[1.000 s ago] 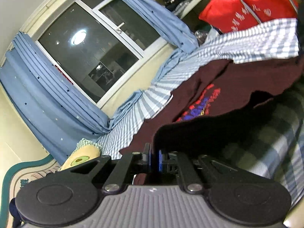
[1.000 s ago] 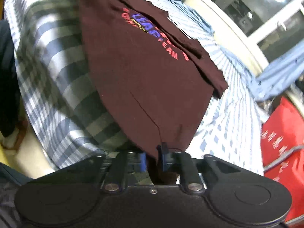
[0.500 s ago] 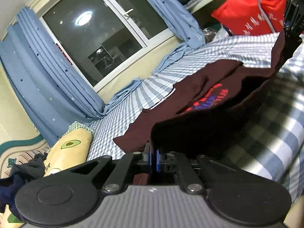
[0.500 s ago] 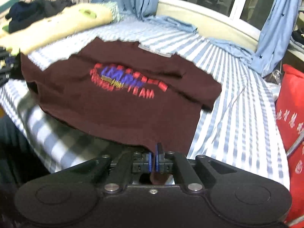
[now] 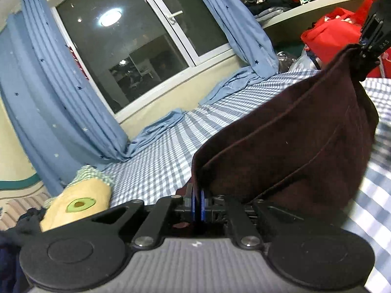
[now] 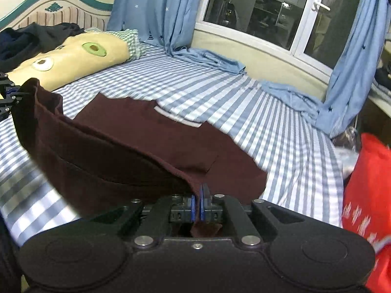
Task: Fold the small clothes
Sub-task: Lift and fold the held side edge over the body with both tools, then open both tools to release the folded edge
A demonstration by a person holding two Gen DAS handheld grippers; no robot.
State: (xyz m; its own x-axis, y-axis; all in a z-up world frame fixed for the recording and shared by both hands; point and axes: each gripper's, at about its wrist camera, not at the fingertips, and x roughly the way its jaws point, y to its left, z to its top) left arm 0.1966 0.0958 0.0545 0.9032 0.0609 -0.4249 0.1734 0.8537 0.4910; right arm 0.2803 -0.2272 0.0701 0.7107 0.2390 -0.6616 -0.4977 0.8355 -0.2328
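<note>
Bedding in blue-and-white checks [image 6: 268, 127] covered the bed, which ran along a dark window [image 5: 136, 48] hung with star-dotted blue curtains [image 6: 156, 12]. An avocado-print pillow [image 6: 73, 58] lay by the headboard [image 6: 53, 9], dark clothes [image 6: 31, 41] heaped beside it, and a red bag [image 5: 334, 34] stood near the far end. The maroon T-shirt [image 6: 151, 151] lay partly on the sheet, its hem raised: left gripper [image 5: 197, 202] and right gripper [image 6: 198, 205] each clamped one corner.
</note>
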